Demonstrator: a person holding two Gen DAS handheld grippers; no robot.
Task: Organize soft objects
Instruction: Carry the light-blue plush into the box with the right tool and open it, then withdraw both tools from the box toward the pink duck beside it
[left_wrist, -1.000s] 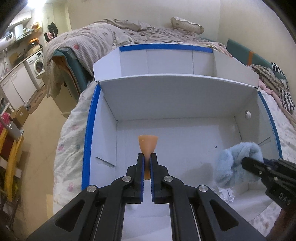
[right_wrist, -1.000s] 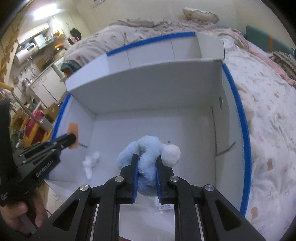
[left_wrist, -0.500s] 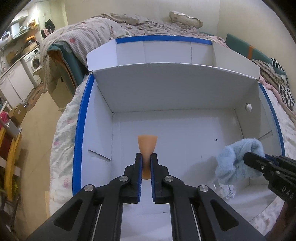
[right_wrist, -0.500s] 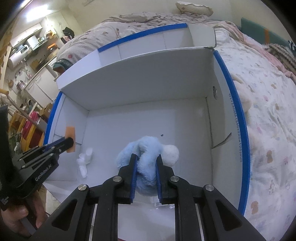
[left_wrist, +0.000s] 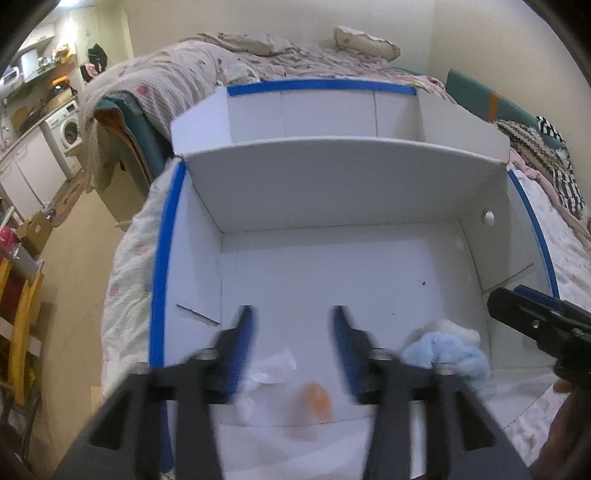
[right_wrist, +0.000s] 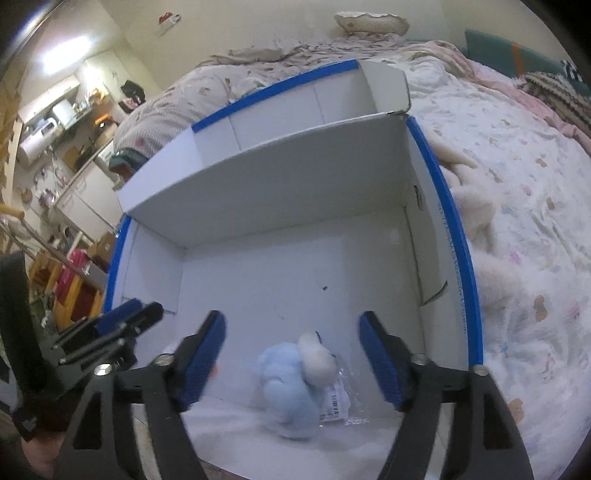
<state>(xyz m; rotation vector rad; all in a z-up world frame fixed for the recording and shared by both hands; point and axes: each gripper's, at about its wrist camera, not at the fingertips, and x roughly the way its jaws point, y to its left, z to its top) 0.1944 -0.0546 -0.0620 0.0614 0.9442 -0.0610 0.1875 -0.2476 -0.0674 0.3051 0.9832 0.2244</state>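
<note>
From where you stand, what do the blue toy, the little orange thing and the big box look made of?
Blue toy: fluffy plush, matte and fuzzy.
Orange thing: too blurred to tell; perhaps soft rubber or foam.
Box: white cardboard with creased, folded flaps and blue-taped edges.

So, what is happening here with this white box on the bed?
A person is dropping soft things into the white box with two hand-held tools. The left tool is opening, and the small orange piece lies below it on the box floor beside a white scrap. The right tool is opening too, with the blue plush toy free on the floor.
</note>
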